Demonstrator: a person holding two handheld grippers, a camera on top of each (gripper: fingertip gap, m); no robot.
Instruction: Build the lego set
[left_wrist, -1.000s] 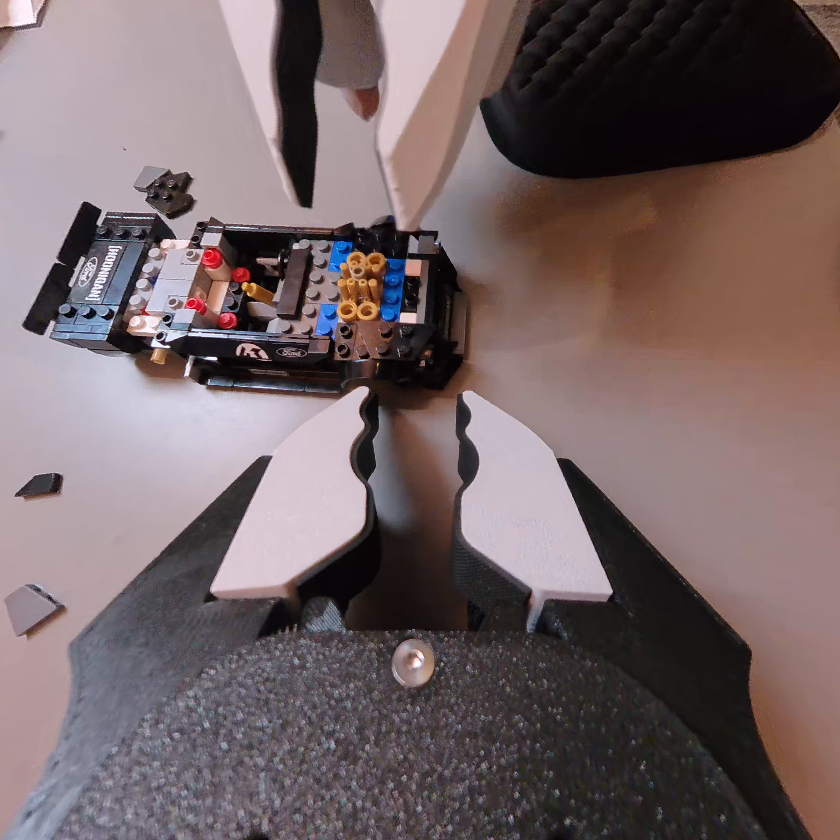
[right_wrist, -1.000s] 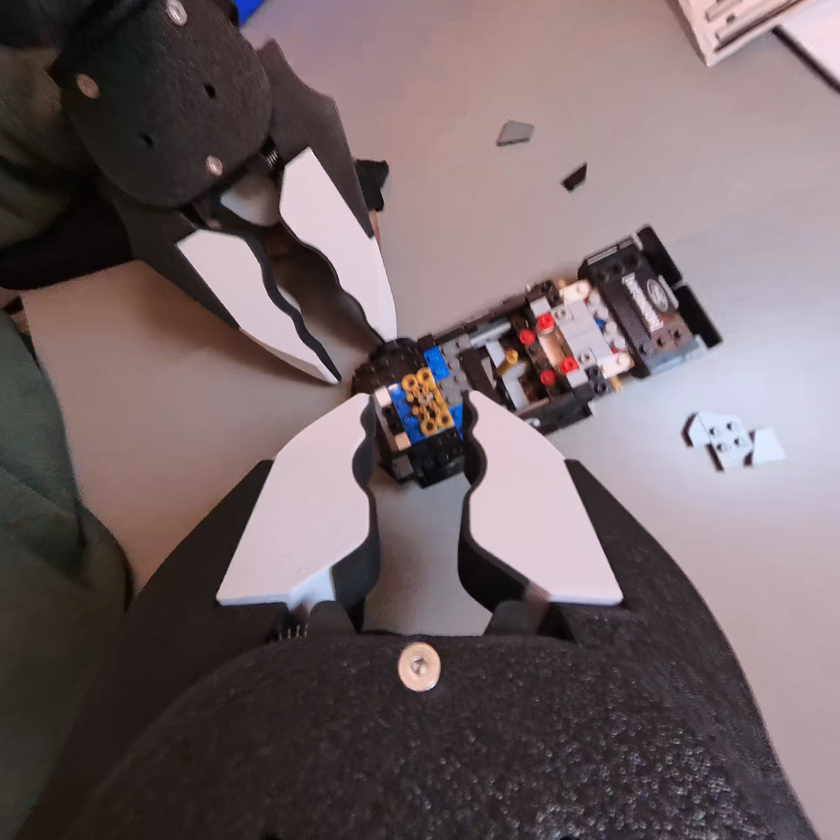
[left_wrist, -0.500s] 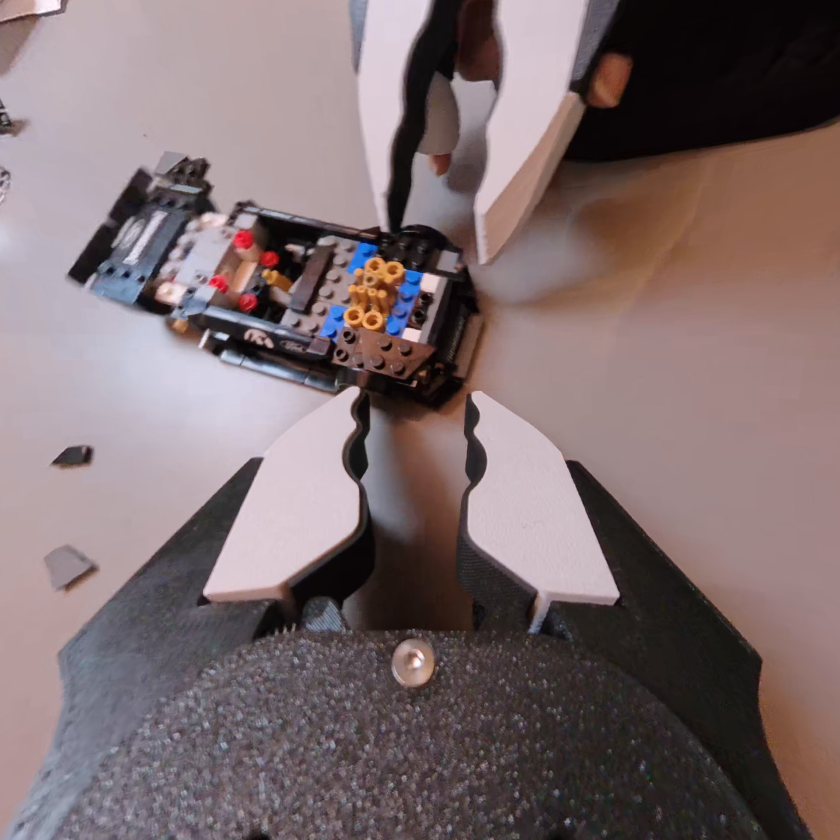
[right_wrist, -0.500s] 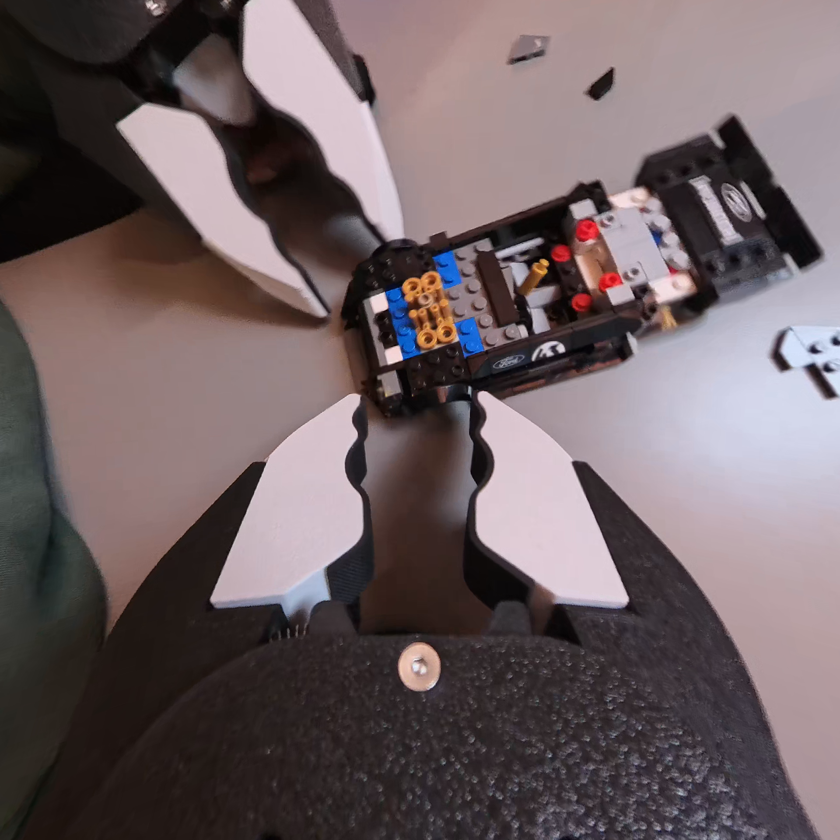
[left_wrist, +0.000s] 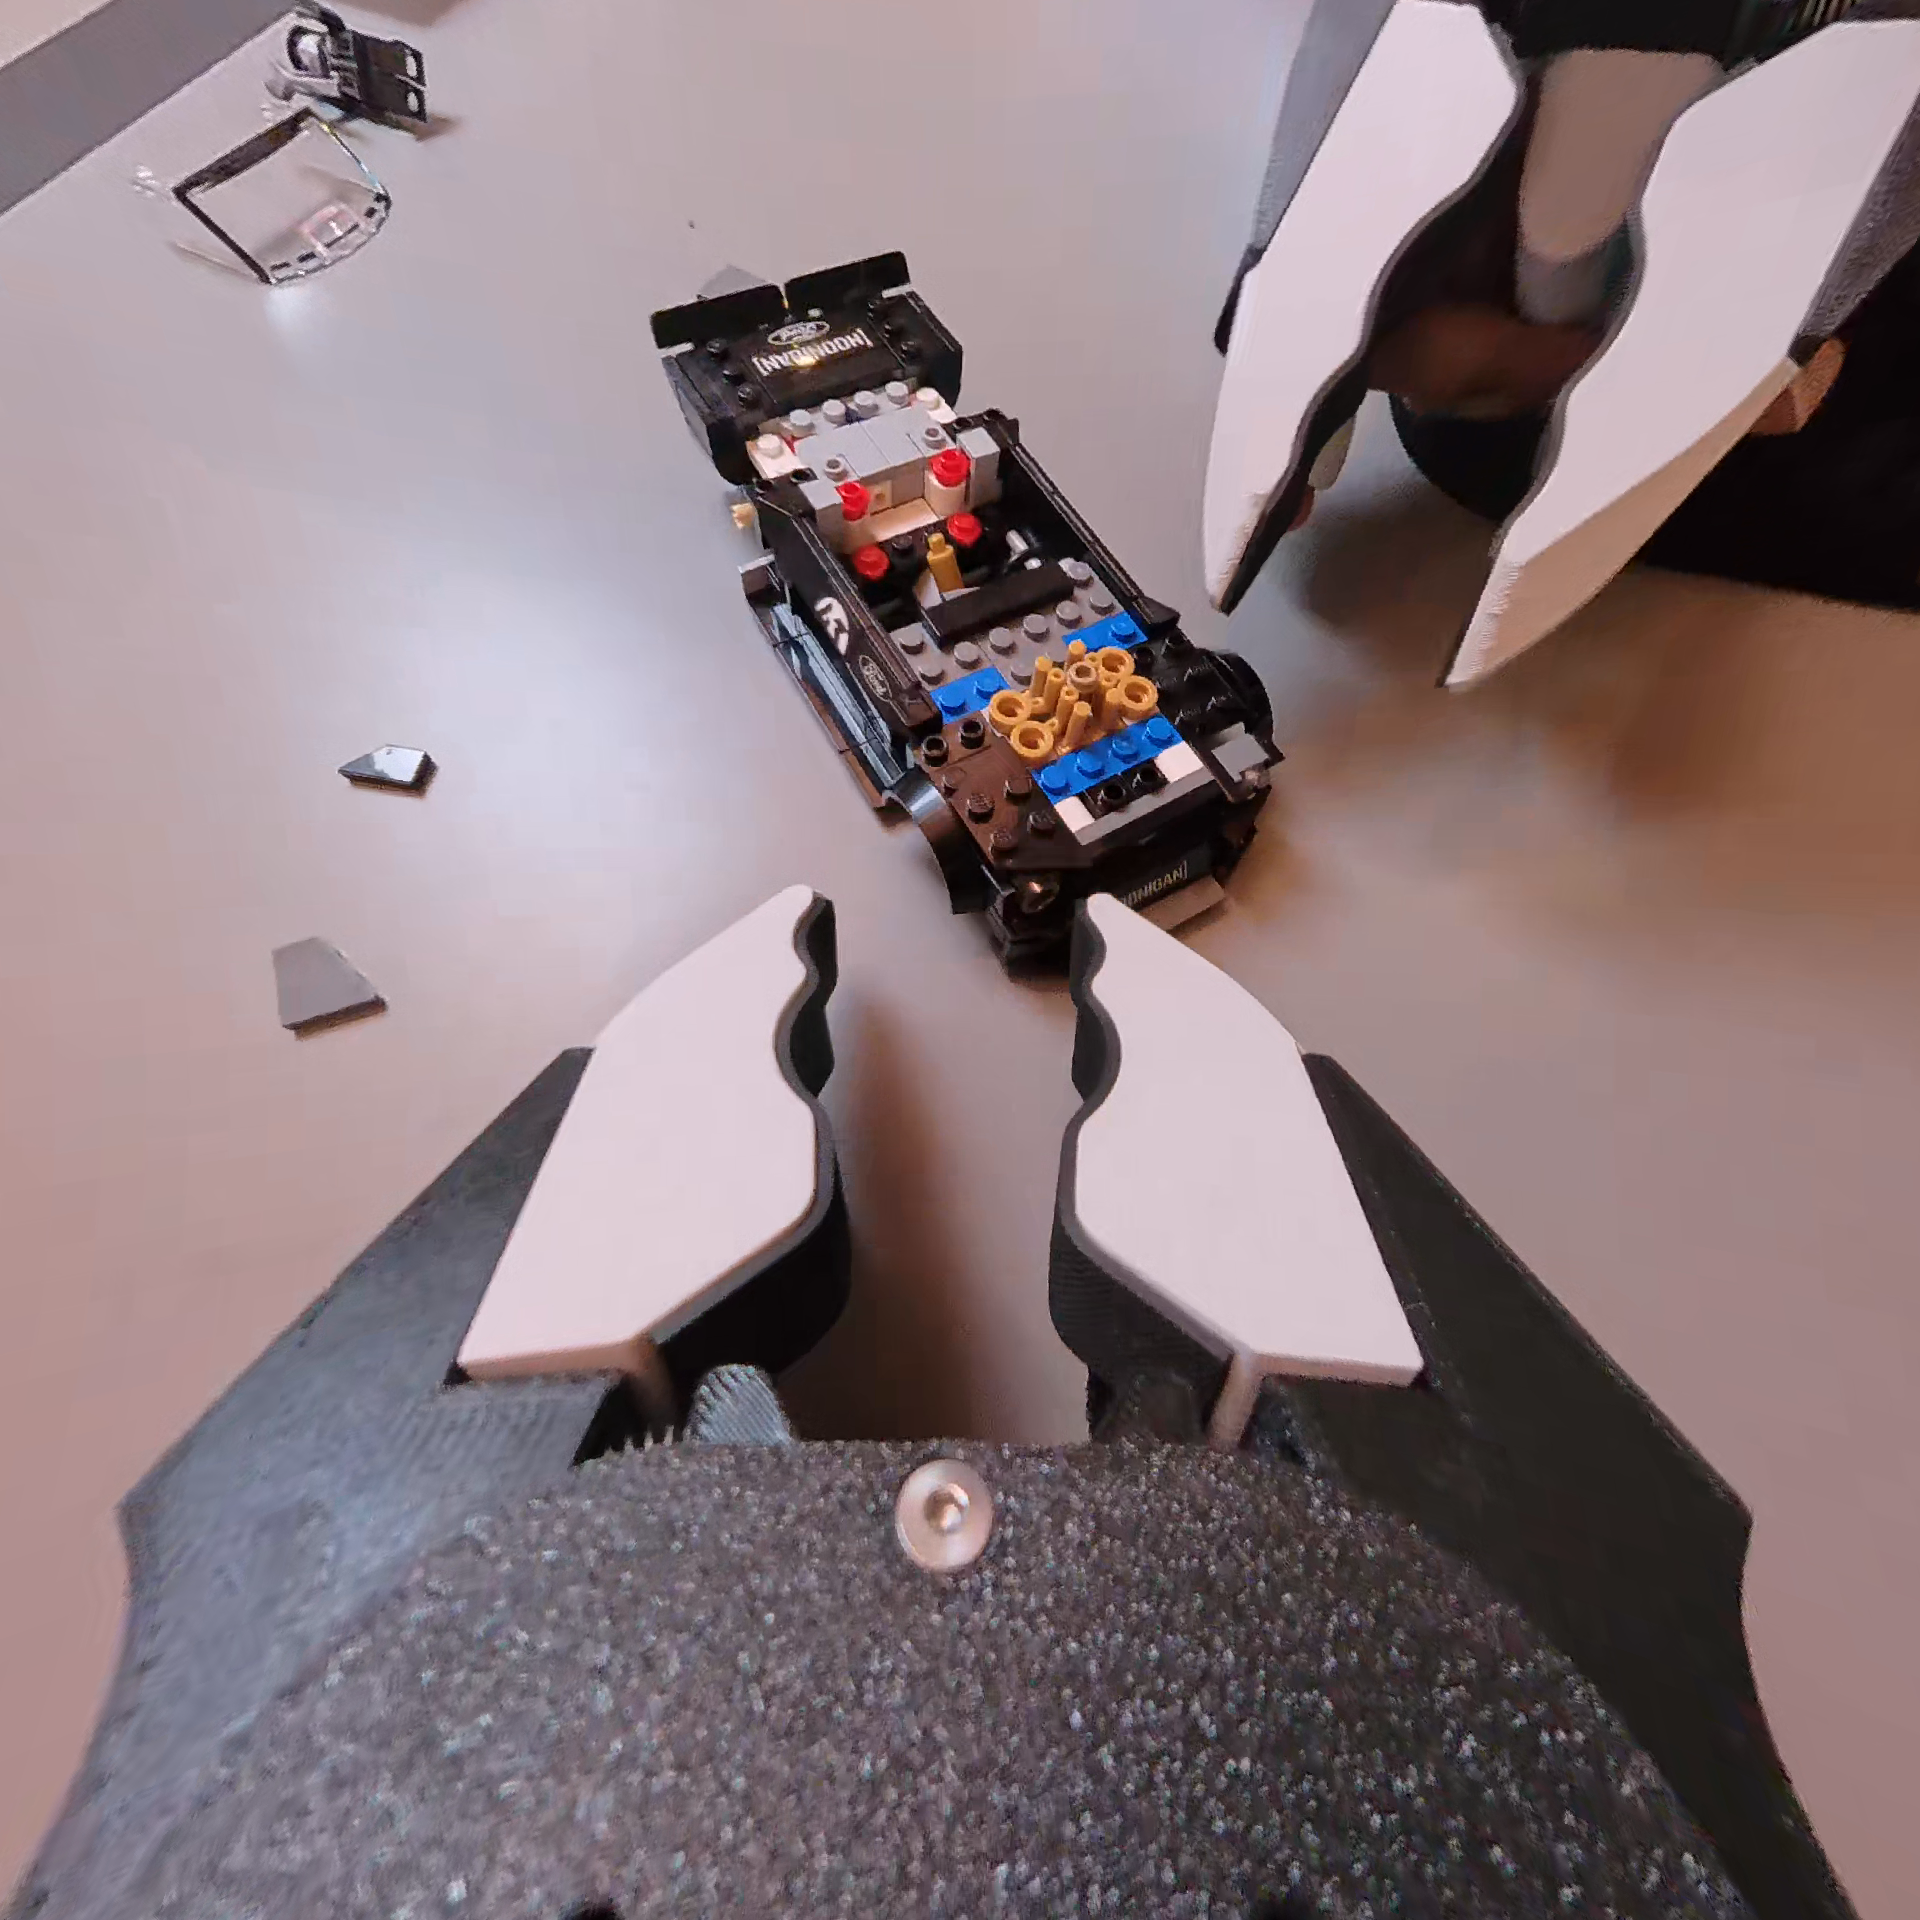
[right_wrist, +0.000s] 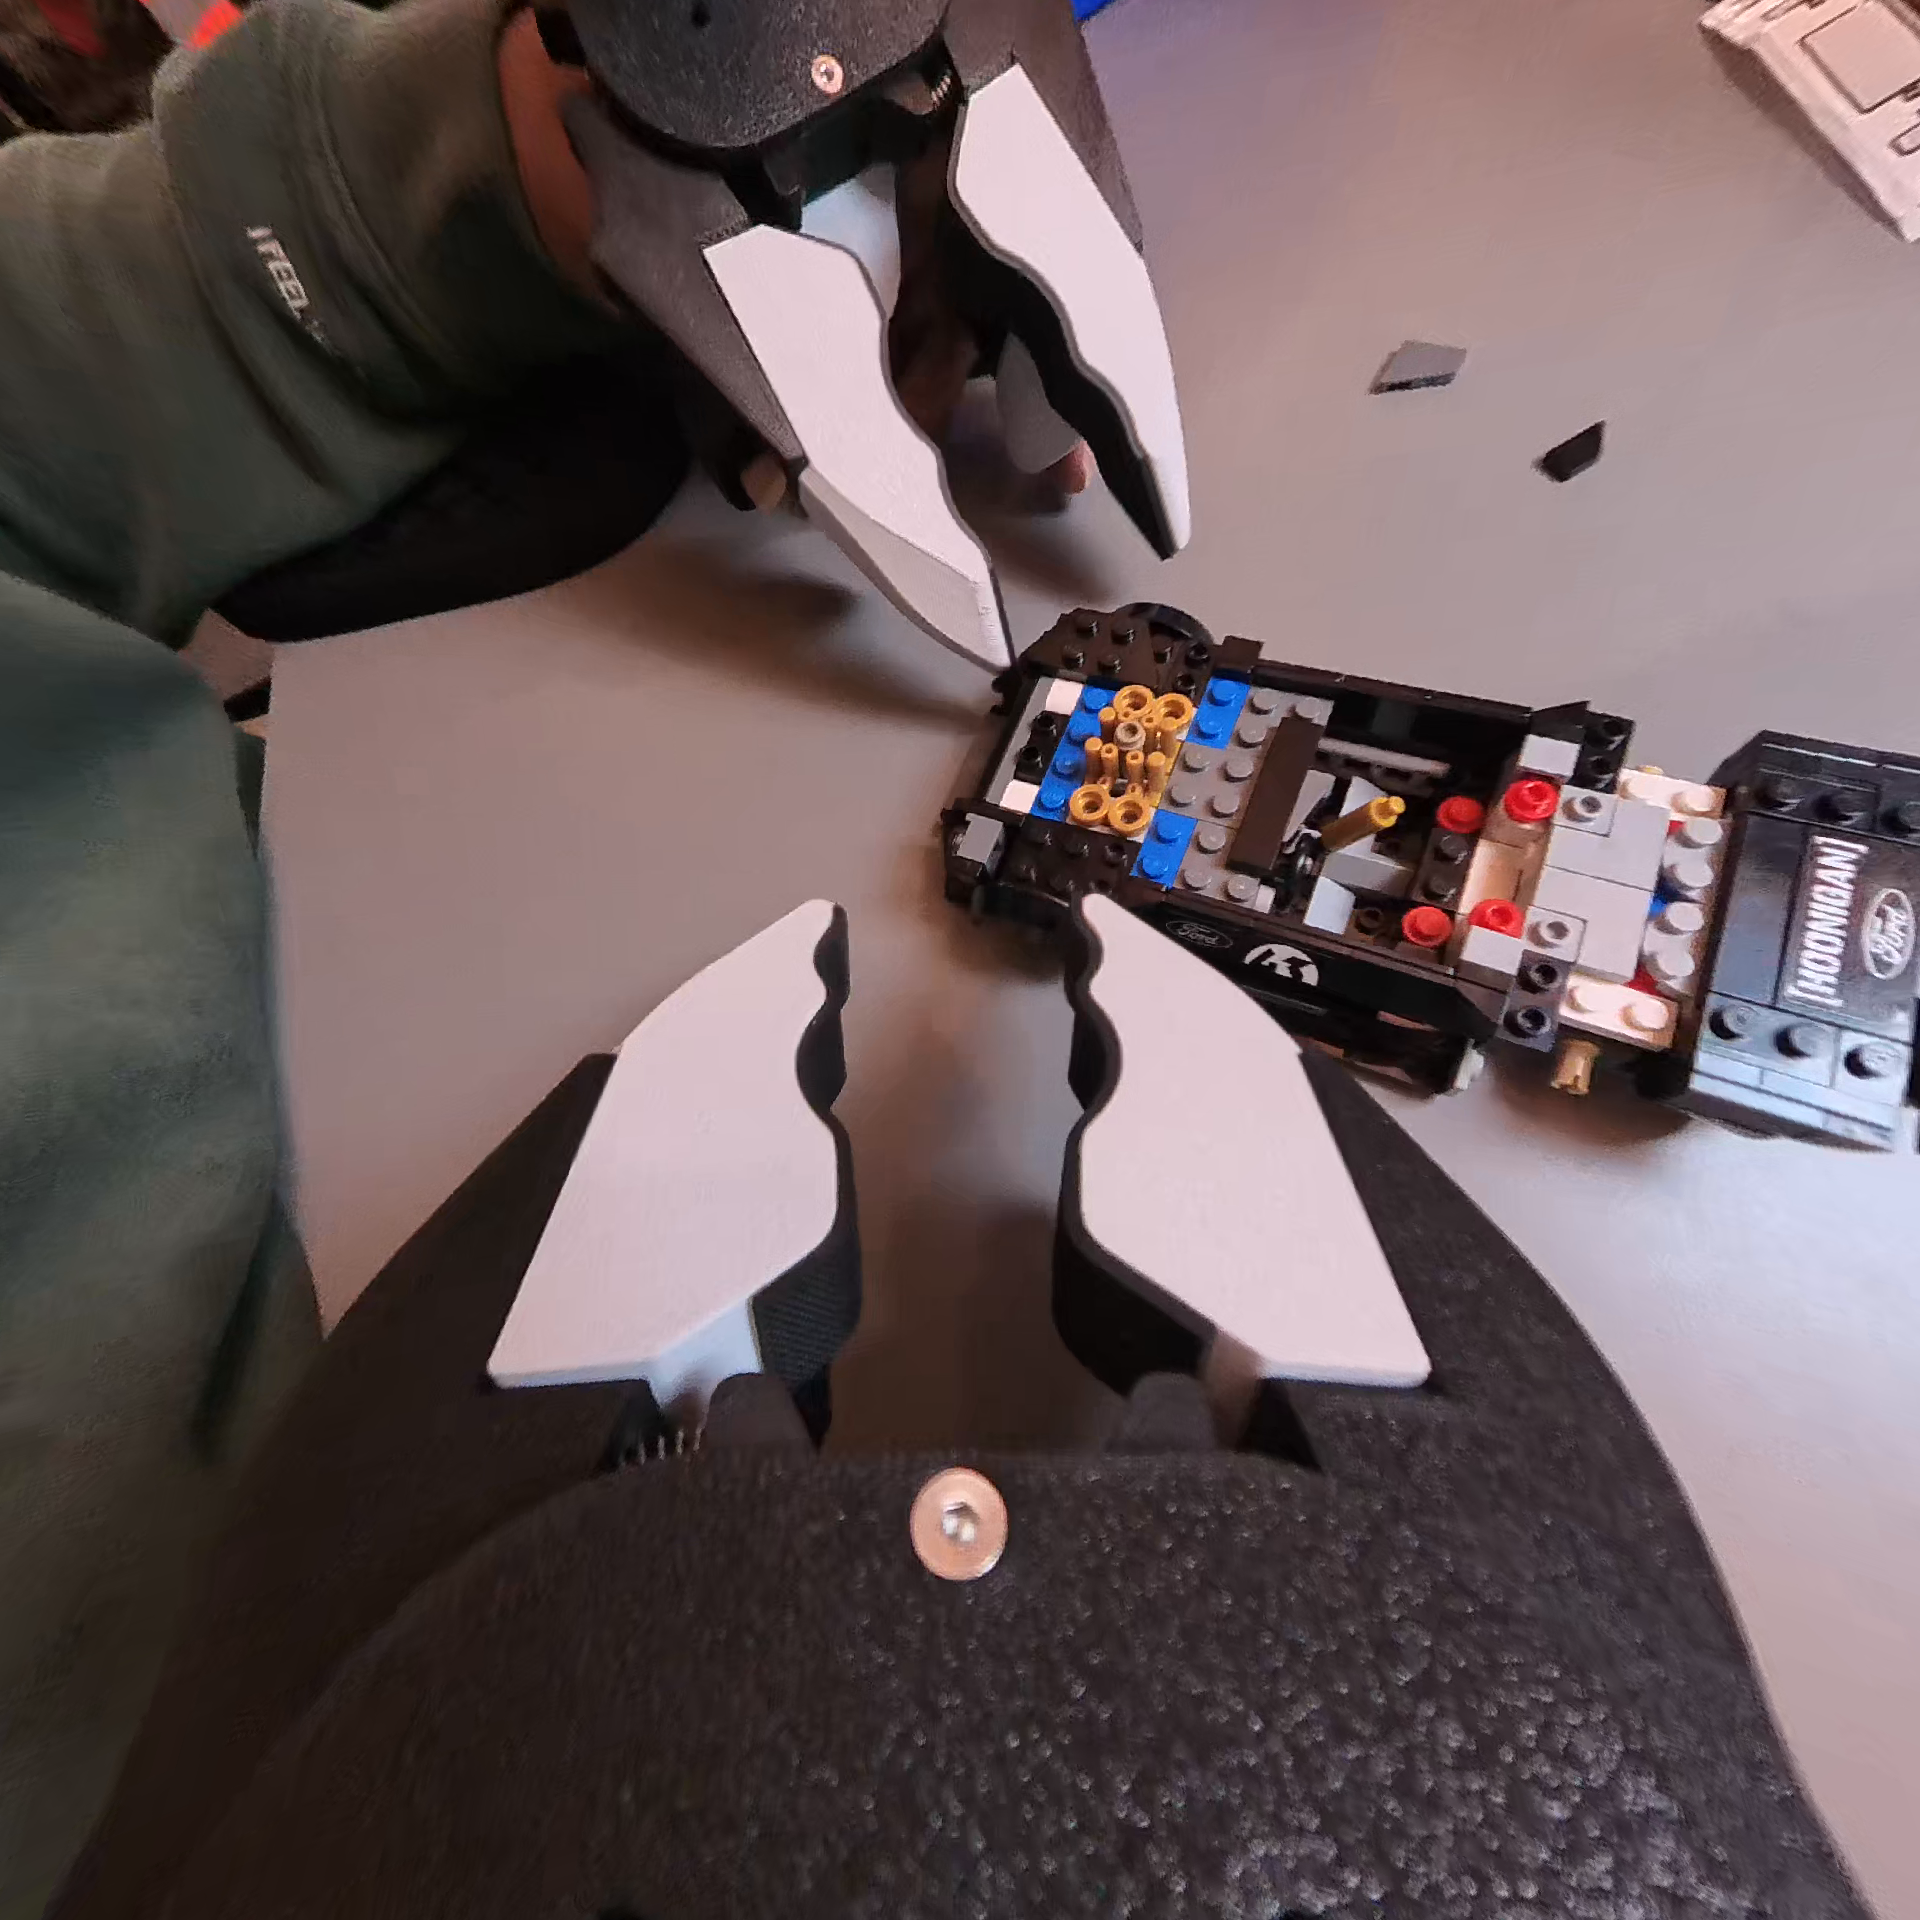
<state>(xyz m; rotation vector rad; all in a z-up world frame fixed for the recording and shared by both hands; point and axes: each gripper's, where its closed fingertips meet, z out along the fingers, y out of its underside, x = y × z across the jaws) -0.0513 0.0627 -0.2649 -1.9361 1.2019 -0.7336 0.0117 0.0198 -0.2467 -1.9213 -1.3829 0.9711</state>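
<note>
Grey worktop (left_wrist: 312, 520) carries the half-built black car (left_wrist: 966, 665) at centre, roof and hood missing. Left gripper (left_wrist: 951, 925) and right gripper (right_wrist: 956, 914) hover apart, empty, beside its nose. Loose wedge pieces (left_wrist: 324, 985) at 9 o'clock, clear windscreen (left_wrist: 281, 197) at 11, unattached.

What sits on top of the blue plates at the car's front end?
A cluster of tan-gold tubes and rings stands on the blue plates of the black brick car. Whatever lies beneath the cluster is covered.
</note>
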